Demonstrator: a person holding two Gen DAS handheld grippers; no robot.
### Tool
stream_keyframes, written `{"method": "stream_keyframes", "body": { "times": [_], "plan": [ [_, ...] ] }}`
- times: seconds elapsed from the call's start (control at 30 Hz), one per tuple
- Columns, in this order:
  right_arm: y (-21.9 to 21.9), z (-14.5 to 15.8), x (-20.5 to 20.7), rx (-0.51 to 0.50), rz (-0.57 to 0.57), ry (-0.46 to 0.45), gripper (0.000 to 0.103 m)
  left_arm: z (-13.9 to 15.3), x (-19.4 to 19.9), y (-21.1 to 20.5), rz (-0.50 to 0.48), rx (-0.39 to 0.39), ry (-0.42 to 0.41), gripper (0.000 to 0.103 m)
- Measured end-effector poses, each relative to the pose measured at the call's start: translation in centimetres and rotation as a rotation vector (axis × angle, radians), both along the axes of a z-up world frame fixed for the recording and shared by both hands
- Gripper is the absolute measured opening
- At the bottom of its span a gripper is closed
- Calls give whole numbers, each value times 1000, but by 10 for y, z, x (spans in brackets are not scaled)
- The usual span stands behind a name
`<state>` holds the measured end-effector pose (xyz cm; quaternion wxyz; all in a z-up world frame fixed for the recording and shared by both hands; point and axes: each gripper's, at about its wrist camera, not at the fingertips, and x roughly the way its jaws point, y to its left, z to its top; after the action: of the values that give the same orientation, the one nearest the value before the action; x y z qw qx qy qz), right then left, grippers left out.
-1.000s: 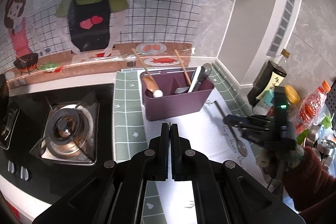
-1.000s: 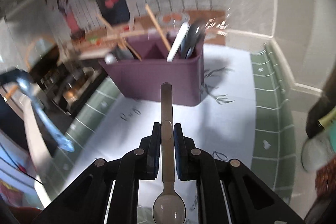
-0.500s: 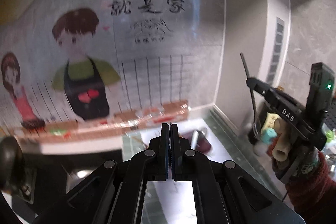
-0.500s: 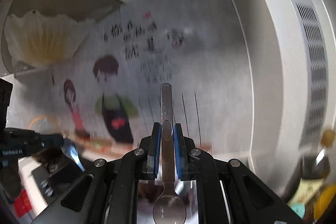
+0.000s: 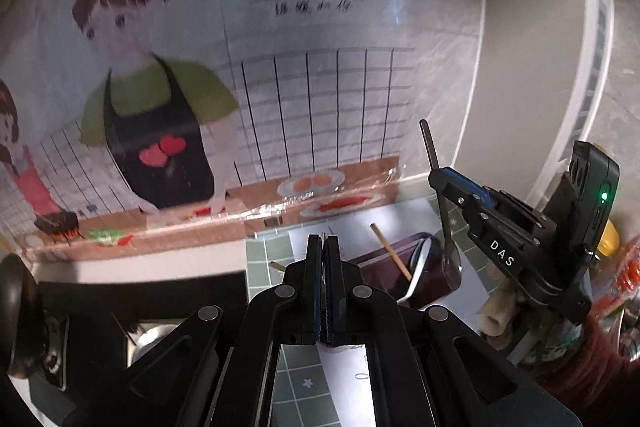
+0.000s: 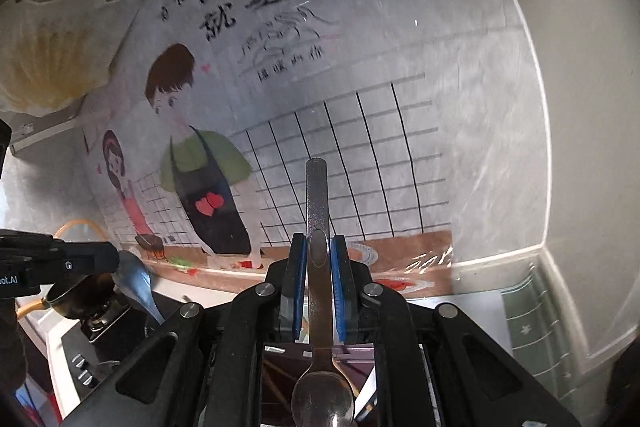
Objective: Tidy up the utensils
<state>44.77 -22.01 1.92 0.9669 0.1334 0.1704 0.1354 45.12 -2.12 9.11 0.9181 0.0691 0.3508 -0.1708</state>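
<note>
My right tongs (image 6: 317,279) are clamped on the handle of a metal spoon (image 6: 320,379), its bowl hanging down just above the purple utensil holder (image 5: 404,275) on the tabletop (image 5: 404,223). My left tongs (image 5: 324,287) are pressed together with nothing between them, hovering near the holder, where a chopstick (image 5: 390,251) leans before the cartoon wall poster (image 5: 160,107).

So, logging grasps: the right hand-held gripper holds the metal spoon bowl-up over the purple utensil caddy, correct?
Not quite. The right hand-held gripper holds the metal spoon bowl-down, handle pointing up, above the purple utensil caddy; the left wrist view shows this.
</note>
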Motion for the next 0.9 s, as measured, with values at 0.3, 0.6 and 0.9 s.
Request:
{"method": "stream_keyframes", "body": {
  "times": [0.3,0.6,0.9],
  "plan": [
    [3,-35,18,-10,23,46,15,-38,30,-10,-10,-55,93,4],
    [-25,-36,-55,-20,-31,159,23,-65,-14,-7,-4,-153,106,48],
    [-1,-15,-157,-167,0,215,24,-63,-147,9,126,-145,-119,66]
  ]
}}
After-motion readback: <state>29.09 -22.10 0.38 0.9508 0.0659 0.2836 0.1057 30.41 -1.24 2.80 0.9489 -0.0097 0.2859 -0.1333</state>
